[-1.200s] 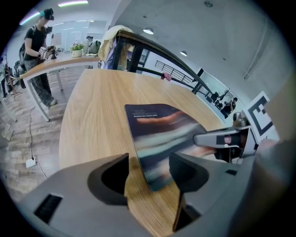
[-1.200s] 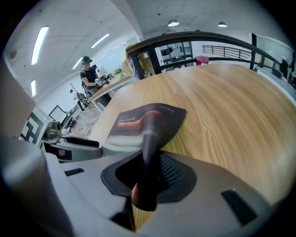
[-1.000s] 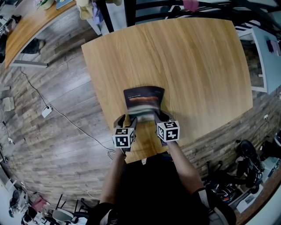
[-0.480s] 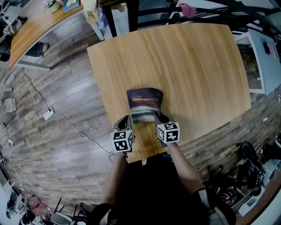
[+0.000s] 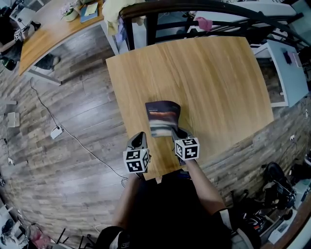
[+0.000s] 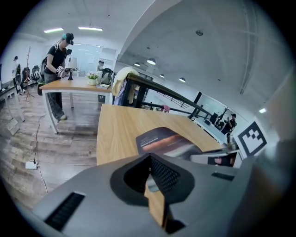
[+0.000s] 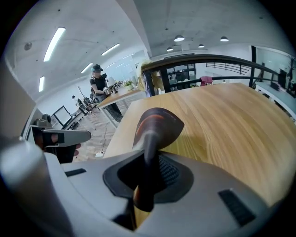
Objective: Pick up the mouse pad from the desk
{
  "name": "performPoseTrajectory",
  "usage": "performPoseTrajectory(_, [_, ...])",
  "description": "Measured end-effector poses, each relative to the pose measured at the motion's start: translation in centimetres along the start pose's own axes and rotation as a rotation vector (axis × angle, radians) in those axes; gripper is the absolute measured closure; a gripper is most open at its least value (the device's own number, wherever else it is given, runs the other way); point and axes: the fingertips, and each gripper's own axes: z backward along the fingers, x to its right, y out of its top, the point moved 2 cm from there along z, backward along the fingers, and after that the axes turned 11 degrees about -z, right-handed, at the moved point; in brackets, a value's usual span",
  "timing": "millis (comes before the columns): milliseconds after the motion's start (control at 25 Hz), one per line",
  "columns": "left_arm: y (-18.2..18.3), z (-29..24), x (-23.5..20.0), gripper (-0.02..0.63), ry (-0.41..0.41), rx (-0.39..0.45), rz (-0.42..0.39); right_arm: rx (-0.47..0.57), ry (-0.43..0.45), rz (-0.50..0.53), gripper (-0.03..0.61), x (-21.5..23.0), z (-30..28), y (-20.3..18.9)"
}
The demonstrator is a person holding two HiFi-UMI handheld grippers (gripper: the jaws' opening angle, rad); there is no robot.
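The mouse pad [image 5: 163, 116] is a dark rectangle with an orange-and-white band, lying near the front of the wooden desk [image 5: 214, 73]. My right gripper [image 5: 176, 132] is shut on its near right corner after its jaws have just been closing. In the right gripper view the pad [image 7: 157, 124] runs edge-on between the jaws of my right gripper [image 7: 147, 172] and curls up off the wood. My left gripper [image 5: 139, 137] hangs just left of the pad, apart from it. Seen in its own view, that left gripper [image 6: 149, 163] is shut with nothing between its jaws, and the pad [image 6: 162, 140] lies ahead to the right.
A black railing [image 5: 194, 6] and a chair stand at the desk's far edge. Another desk [image 5: 53, 29] sits at the far left, with a person [image 6: 58, 69] standing at it. A white cable and plug [image 5: 57, 131] lie on the wood floor at the left.
Both grippers have risen. The left gripper stood open at the pad's near left corner, then shut and came away empty. The pad's near edge has lifted in the right gripper.
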Motion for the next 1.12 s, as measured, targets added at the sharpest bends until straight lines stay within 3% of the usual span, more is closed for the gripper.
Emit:
performPoseTrajectory(640, [3.2,10.6,1.9,0.591,-0.040,0.195,-0.112,0.221,-0.035,0.010,0.528,-4.7,8.3,0.3])
performPoseTrajectory(1120, [5.6,14.6,3.6,0.591,-0.010,0.288,-0.090,0.316,0.032,0.014,0.528,-6.0,13.5,2.5])
